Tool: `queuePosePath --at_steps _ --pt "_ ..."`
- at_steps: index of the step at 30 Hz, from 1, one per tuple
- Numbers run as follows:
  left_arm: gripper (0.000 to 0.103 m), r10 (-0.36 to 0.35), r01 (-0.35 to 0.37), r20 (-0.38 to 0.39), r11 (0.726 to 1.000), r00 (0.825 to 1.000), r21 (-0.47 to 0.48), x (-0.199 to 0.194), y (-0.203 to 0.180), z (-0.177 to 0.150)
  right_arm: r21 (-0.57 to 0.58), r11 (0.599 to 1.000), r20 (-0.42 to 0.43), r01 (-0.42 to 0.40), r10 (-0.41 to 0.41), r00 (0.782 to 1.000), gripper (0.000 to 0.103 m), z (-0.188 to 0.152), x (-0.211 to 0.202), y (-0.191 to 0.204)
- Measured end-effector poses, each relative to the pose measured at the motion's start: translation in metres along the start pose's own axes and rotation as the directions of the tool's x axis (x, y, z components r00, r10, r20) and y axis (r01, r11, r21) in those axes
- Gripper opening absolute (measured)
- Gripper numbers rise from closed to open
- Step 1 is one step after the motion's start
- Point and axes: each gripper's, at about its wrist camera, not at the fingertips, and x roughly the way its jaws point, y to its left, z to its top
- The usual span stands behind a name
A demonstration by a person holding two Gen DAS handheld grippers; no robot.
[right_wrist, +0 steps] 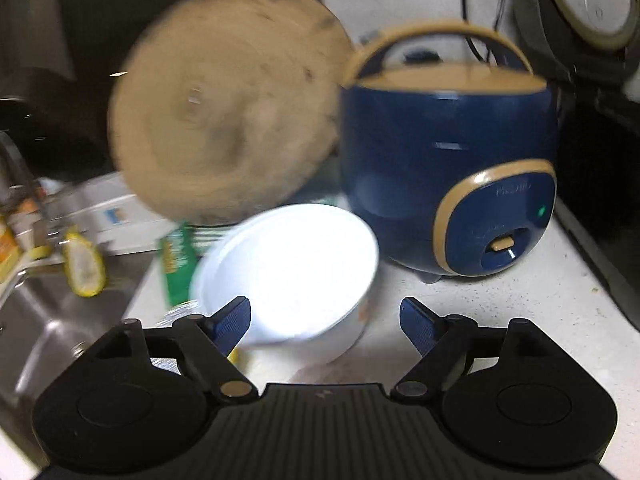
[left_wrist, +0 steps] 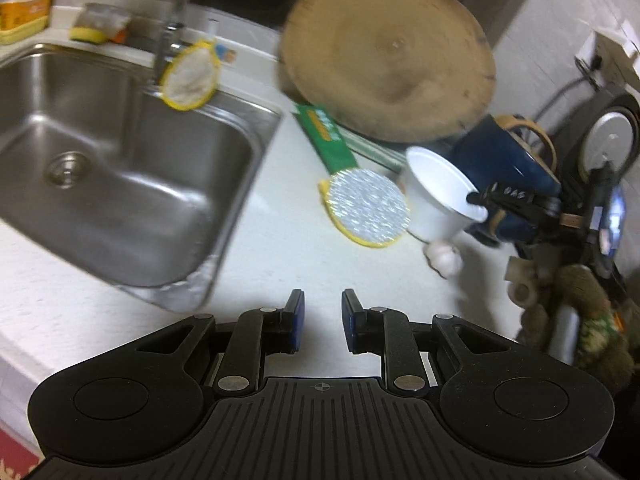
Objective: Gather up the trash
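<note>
Right wrist view: the right tongs (right_wrist: 325, 320) stand wide open on the white table (right_wrist: 500, 292), a white paper cup (right_wrist: 288, 276) tipped toward the camera between the blue pads; the left pad looks to sit at its rim, the right pad stands clear, and whether anything presses cannot be told through the blur. The left wrist view shows the same cup (left_wrist: 438, 196) leaning, with a dark finger of the right tongs (left_wrist: 504, 196) at its rim, so the collecting appears barely begun: no bag or bin is in view, and the cup is not yet carried off. The left tongs (left_wrist: 323, 322) hang partly open and empty over bare table (left_wrist: 280, 248), near the steel sink (left_wrist: 120, 168). The cup looks clean, thin-walled and empty, a light thing likely to crush under a hard squeeze. Just beside it lie a yellow-edged silvery round pad (left_wrist: 366, 208) and a small white lump (left_wrist: 443, 258), with a green packet (left_wrist: 328, 136) behind. Farther back stand a blue rice cooker (right_wrist: 448, 152) and a round wooden board (right_wrist: 224, 108), propped up.
</note>
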Motion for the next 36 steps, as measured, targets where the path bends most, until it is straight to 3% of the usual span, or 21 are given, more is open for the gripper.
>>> queuePosePath --at_steps 2,4,6,9,11,14,20,23,25,26,27,28,33,36 --pt "0.023 0.013 -0.013 0.014 1.000 1.000 -0.013 -0.005 0.004 0.000 0.045 0.999 -0.061 0.009 -0.006 0.998 0.082 0.004 0.030 -0.007" --pt "0.023 0.017 -0.017 0.019 1.000 1.000 -0.018 -0.008 0.007 0.000 0.096 0.995 -0.134 0.000 0.012 0.991 0.073 0.004 0.056 -0.015" --pt "0.023 0.018 -0.018 0.016 1.000 1.000 -0.019 -0.010 0.009 0.001 0.120 0.992 -0.179 -0.035 0.057 0.982 0.028 0.003 0.066 -0.019" --pt "0.023 0.020 -0.020 0.008 1.000 1.000 -0.016 -0.010 0.011 0.000 0.127 0.988 -0.145 -0.086 0.105 0.984 0.011 0.004 0.049 -0.020" --pt "0.023 0.016 -0.016 -0.001 1.000 1.000 -0.015 -0.007 0.010 -0.001 0.097 0.992 -0.097 -0.075 0.085 0.992 0.009 0.007 0.029 -0.016" --pt "0.023 0.009 -0.009 -0.012 1.000 1.000 0.001 -0.003 0.005 -0.002 0.083 0.989 -0.042 -0.122 0.126 0.991 0.008 0.010 -0.005 -0.012" --pt "0.023 -0.004 0.006 -0.031 0.997 1.000 0.071 -0.001 -0.008 -0.005 0.020 0.980 -0.029 -0.199 0.199 0.979 0.009 0.001 -0.042 -0.001" --pt "0.023 -0.003 0.005 -0.029 0.996 1.000 0.087 -0.004 -0.009 -0.006 -0.066 0.983 -0.018 -0.170 0.169 0.985 0.012 -0.006 -0.045 0.010" --pt "0.023 0.001 0.000 -0.021 0.996 1.000 0.084 -0.006 -0.007 -0.007 -0.148 0.974 -0.022 -0.170 0.169 0.985 0.030 -0.009 -0.045 0.024" --pt "0.023 0.004 -0.002 -0.017 0.997 1.000 0.079 -0.007 -0.006 -0.007 -0.194 0.964 -0.027 -0.183 0.182 0.983 0.056 -0.011 -0.045 0.034" --pt "0.023 0.008 -0.007 -0.011 0.998 1.000 0.070 -0.009 -0.003 -0.007 -0.243 0.949 -0.027 -0.199 0.199 0.980 0.077 -0.013 -0.045 0.042" --pt "0.023 0.013 -0.013 -0.007 0.998 1.000 0.059 -0.010 0.000 -0.007 -0.292 0.933 -0.020 -0.209 0.212 0.977 0.082 -0.015 -0.045 0.050" --pt "0.023 0.032 -0.032 0.000 0.999 0.999 0.021 -0.013 0.012 -0.007 -0.549 0.828 0.032 -0.117 0.161 0.986 0.082 -0.039 -0.027 0.098" --pt "0.023 0.040 -0.040 0.004 0.999 0.999 0.007 -0.013 0.017 -0.006 -0.685 0.729 0.101 -0.007 0.105 0.989 0.082 -0.048 -0.005 0.124"
